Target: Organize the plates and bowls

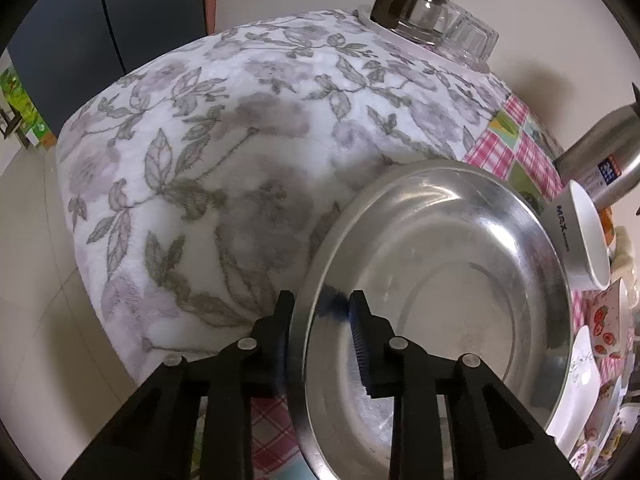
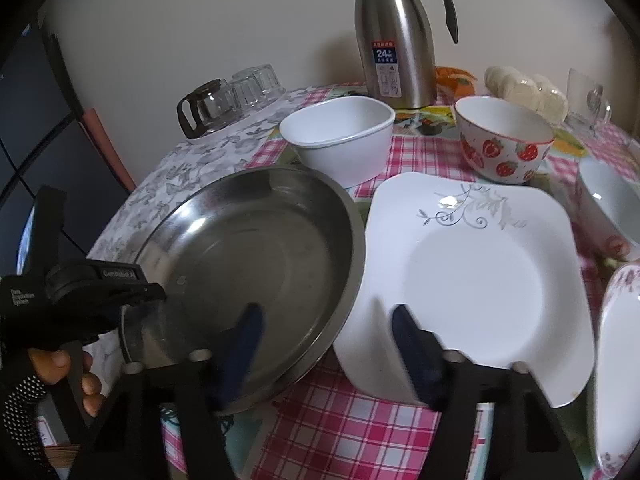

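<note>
My left gripper [image 1: 322, 300] is shut on the rim of a round steel plate [image 1: 460, 280], one finger inside and one outside, and holds it tilted above the table. In the right wrist view the left gripper [image 2: 154, 294] grips the steel plate [image 2: 256, 256] at its left edge. My right gripper [image 2: 324, 320] is open and empty, hovering over the gap between the steel plate and a white square plate [image 2: 480, 280]. A white bowl [image 2: 340, 140] and a strawberry bowl [image 2: 504, 144] stand behind.
A steel thermos jug [image 2: 396, 36] stands at the back. Upturned glasses and a glass pot [image 2: 228, 100] sit on a tray at the back left. More white and flowered dishes [image 2: 612, 320] lie at the right. A floral cloth [image 1: 240, 140] covers the table's left part.
</note>
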Demonstrator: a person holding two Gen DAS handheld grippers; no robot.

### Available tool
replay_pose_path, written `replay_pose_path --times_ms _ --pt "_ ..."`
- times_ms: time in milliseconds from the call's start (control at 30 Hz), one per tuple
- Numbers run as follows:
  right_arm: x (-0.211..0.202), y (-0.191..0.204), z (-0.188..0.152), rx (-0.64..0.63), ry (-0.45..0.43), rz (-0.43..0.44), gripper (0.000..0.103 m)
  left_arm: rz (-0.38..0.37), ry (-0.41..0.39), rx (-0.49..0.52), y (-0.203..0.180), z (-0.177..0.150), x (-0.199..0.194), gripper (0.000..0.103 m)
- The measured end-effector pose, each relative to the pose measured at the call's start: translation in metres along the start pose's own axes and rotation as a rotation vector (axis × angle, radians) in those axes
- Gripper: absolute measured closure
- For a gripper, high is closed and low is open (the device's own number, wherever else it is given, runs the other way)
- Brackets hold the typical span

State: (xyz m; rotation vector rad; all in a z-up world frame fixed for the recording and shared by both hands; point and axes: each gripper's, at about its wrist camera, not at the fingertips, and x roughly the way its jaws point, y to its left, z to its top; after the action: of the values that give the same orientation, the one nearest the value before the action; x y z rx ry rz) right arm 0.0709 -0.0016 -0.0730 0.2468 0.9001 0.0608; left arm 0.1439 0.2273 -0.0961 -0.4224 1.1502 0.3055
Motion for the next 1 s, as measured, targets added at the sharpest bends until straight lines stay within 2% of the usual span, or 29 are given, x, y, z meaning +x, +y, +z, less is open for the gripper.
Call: replay_pose_path --times_ms 100,200,300,567,767,1000 --pt "0.001 -0.002 0.0 0.02 -0.003 0.012 0.058 -0.003 -0.006 -0.015 0.003 0.0 -0.001 0.077" --pt "0.001 -0.004 0.001 0.039 -0.007 0.026 0.065 0.024 -0.014 -0.026 0.007 0.0 -0.004 0.077" --pt "0.0 -0.004 0.002 0.045 -0.008 0.042 0.065 0.045 -0.018 -0.055 0.014 0.002 -0.005 0.077" --pt "0.001 0.007 0.001 0.01 -0.022 0.06 0.065 0.044 -0.017 -0.111 0.028 0.005 -0.005 0.075" --pt "0.009 0.016 -0.004 -0.014 0.002 0.084 0.065 0.05 -0.016 -0.119 0.029 0.007 -0.004 0.073" --pt "0.014 0.02 -0.007 -0.032 -0.003 0.075 0.071 0.056 -0.012 -0.128 0.031 0.007 -0.002 0.067"
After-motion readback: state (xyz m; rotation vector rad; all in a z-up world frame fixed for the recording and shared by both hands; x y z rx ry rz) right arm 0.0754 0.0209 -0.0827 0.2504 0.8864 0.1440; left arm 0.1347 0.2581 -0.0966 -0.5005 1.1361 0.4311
